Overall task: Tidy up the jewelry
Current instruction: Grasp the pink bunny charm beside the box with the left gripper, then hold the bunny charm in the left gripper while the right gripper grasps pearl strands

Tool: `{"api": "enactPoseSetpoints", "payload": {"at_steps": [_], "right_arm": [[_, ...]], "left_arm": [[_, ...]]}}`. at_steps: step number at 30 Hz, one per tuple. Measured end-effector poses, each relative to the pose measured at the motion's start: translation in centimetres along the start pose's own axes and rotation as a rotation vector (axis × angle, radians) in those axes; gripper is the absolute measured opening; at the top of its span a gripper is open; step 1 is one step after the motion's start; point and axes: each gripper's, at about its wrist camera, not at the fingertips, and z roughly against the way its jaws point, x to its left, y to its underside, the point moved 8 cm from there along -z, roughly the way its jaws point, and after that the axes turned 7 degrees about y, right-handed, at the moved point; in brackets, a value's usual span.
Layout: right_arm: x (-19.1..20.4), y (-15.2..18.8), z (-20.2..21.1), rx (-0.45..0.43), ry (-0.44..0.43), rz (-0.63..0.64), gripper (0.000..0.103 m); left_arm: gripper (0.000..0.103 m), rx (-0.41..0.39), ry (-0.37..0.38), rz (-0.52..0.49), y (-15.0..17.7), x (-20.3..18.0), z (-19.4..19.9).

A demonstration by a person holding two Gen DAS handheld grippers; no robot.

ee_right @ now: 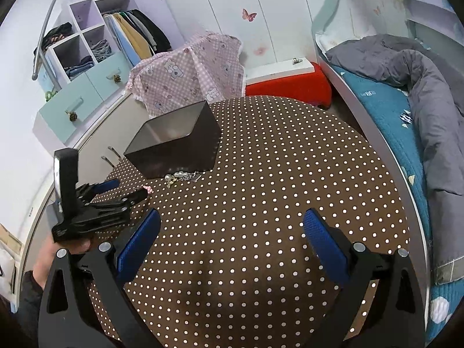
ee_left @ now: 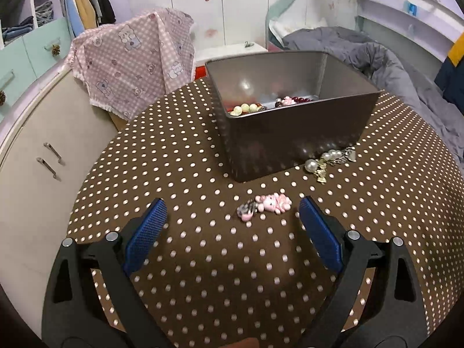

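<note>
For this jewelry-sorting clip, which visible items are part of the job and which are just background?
Part of the job:
- dark bin holding beads
- pink charm piece on the table
- pearl and gold piece beside the bin
- left gripper, open
- right gripper, open

Background:
- pink bear cloth
- grey duvet
- hanging clothes

your left wrist view looks steeply down, close over the dotted table, facing the brown bin. your right wrist view sits farther back and right; both share the bin and table.
</note>
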Motion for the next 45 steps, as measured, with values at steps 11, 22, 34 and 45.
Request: {"api": "enactPoseSetpoints", "payload": {"at_steps": [11,22,34,45], "right_arm": [[1.0,0.2,-2.9,0.047,-0.001,0.022,0.095],[5.3,-1.4,-6.1,0.07,0.012,0.158,0.095],[11.4,-1.3,-10.8,0.126,-0.039,0.276,0.057],[13.4,-1.6,-14.1,0.131,0.078,0.369,0.037]], "left_arm": [[0.026,0.012,0.151,0.025,0.9,-1.0,0.6],[0.026,-0.076,0.14,0.105,2.0,1.2,4.8],[0.026,-0.139,0.151,0.158,2.9,3.4,7.6],[0.026,-0.16,0.169,0.174,3.1,3.6,8.3]]}}
